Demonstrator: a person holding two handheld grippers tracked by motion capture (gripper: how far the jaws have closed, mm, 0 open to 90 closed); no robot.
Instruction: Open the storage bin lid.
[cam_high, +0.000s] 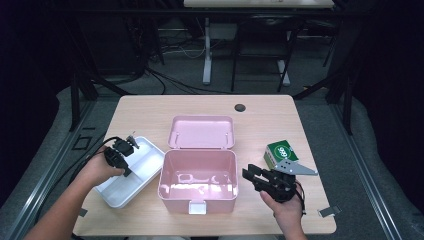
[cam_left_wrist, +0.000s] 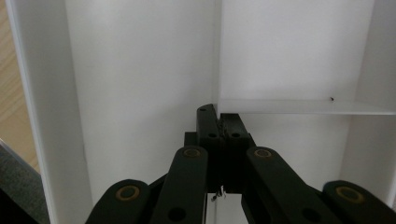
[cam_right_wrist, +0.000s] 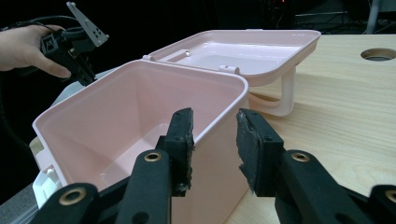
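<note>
While left gripper (cam_high: 131, 145) sits closed on the white tray's (cam_high: 145, 172) divider right at its tips (nearer hand), right gripper (cam_high: 251, 176) waits part-open, empty, pink box (cam_high: 197, 197) just ahead.

Hardly any writing can be read. The one printed thing is the green box (cam_high: 281, 150) on the tabletop (cam_high: 260, 120), seen in the high view to the right of the pink box: its top face carries a white mark, perhaps a logo or a few characters, but it is too small and blurred to make out. The pink box (cam_right_wrist: 140, 116), its lid (cam_right_wrist: 243, 49) and the white tray (cam_left_wrist: 140, 70) show plain surfaces with no label, brand, number or sign that can be read.
</note>
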